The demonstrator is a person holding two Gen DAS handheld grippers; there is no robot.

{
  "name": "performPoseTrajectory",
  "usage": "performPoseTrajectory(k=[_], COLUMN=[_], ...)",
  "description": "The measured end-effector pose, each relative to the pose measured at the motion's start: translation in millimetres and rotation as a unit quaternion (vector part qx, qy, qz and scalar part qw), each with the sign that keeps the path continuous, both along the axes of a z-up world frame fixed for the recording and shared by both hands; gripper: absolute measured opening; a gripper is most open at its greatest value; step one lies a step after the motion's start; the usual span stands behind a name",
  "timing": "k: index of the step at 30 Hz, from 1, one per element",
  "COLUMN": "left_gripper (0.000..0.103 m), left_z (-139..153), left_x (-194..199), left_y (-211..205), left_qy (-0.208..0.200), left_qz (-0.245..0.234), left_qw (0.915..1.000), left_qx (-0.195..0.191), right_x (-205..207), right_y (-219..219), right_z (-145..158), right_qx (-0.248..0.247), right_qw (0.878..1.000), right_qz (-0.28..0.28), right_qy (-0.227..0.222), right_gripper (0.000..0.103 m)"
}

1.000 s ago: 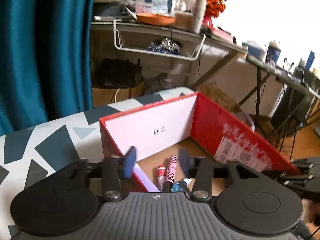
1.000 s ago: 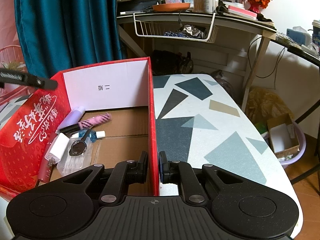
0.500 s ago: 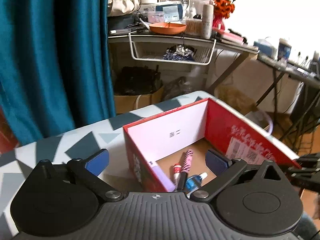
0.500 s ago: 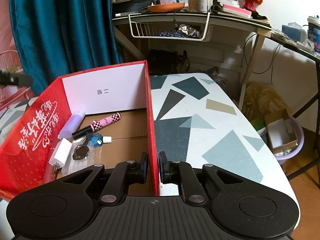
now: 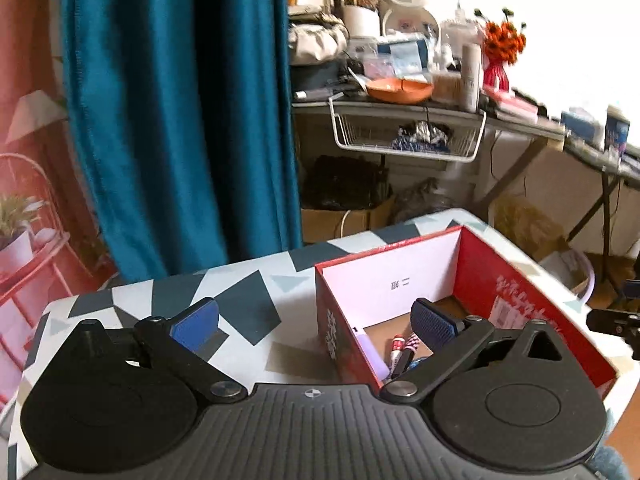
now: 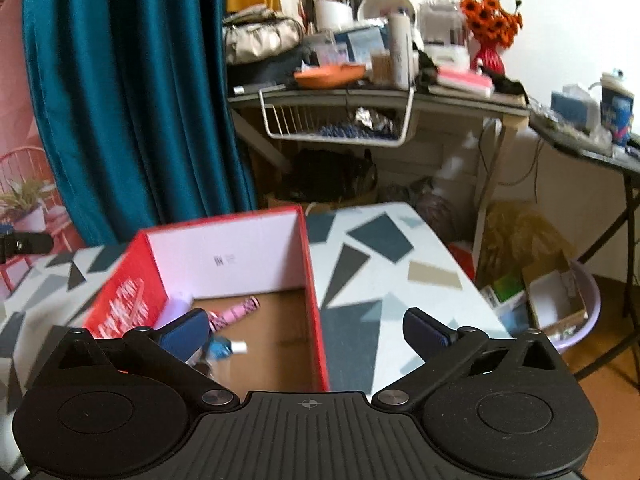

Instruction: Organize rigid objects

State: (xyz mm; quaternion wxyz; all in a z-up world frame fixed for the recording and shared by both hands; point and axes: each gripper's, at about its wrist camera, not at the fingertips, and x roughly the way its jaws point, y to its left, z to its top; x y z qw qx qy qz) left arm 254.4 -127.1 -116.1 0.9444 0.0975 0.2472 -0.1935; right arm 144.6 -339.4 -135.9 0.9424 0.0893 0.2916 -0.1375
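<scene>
Both sets of jaws spread wide, nothing btwn them: left gripper steady, right gripper just opening. Red box w/ pink pen inside sat below-fwd on table, prob nearer right gripper; pen's long axis lay diagonal

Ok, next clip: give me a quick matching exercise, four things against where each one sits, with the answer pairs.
Things:
1. pink checkered pen
2. orange flowers
3. wire basket
4. red box

Places:
A. hanging under the cluttered desk
B. on the patterned table
C. in a red vase on the desk
D. lying inside the red box

Pairs: 1-D, 2-C, 3-A, 4-B
</scene>
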Motion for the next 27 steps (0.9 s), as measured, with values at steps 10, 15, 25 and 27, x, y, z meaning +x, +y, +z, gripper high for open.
performPoseTrajectory(k=[10,15,25,27], left_gripper=[0.103,0.103,0.103,0.103], left_z=[55.3,77.6,107.3,112.2], left_x=[-62.3,-103.1,-160.0,-170.0], left_y=[55.9,90.2,127.0,129.2], left_qy=[-0.014,-0.041,-0.090,-0.100], left_qz=[0.105,0.158,0.230,0.233], left_qw=[0.9943,0.9865,0.9688,0.9672], left_qx=[-0.014,-0.016,-0.016,-0.017], right_x=[-5.6,-28.4,-67.1,-74.3], right_y=[45.6,78.2,131.0,138.0], right_z=[76.3,115.5,152.9,155.0], right_qx=[-0.023,-0.015,-0.023,-0.022], right_qw=[0.999,0.998,0.994,0.992], right_qz=[0.014,0.031,0.055,0.063], right_qy=[-0.024,-0.060,-0.095,-0.103], right_gripper=[0.103,0.103,0.103,0.103])
